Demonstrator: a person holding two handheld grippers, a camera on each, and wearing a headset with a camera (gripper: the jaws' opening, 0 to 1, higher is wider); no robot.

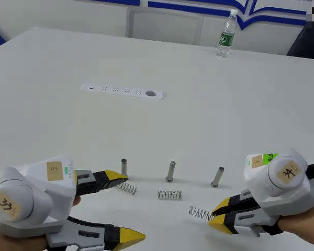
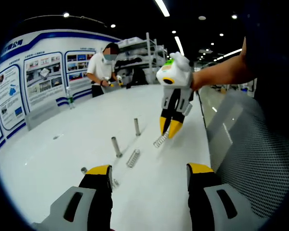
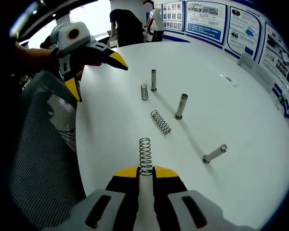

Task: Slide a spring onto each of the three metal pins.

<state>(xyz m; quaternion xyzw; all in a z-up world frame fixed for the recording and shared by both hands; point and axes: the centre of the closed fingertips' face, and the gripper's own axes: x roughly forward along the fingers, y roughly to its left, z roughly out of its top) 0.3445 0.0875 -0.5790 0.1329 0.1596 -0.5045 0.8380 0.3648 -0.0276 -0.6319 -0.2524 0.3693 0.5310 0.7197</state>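
Observation:
Three short metal pins stand in a row on the white table: left pin [image 1: 124, 166], middle pin [image 1: 170, 170], right pin [image 1: 217, 177]. One spring [image 1: 127, 187] lies by the left pin and a second spring [image 1: 170, 194] lies before the middle pin. My right gripper [image 1: 217, 217] is shut on the near end of a third spring [image 1: 200, 213], which also sticks out ahead of the jaws in the right gripper view [image 3: 145, 154]. My left gripper [image 1: 131, 207] is open and holds nothing, its upper tip close to the left pin and spring [image 2: 115, 183].
A white power strip [image 1: 121, 90] lies further back on the table. A plastic water bottle [image 1: 226, 34] stands at the far edge. People stand beyond the table's end [image 2: 101, 67]. A mesh chair back [image 3: 43, 159] sits beside the near table edge.

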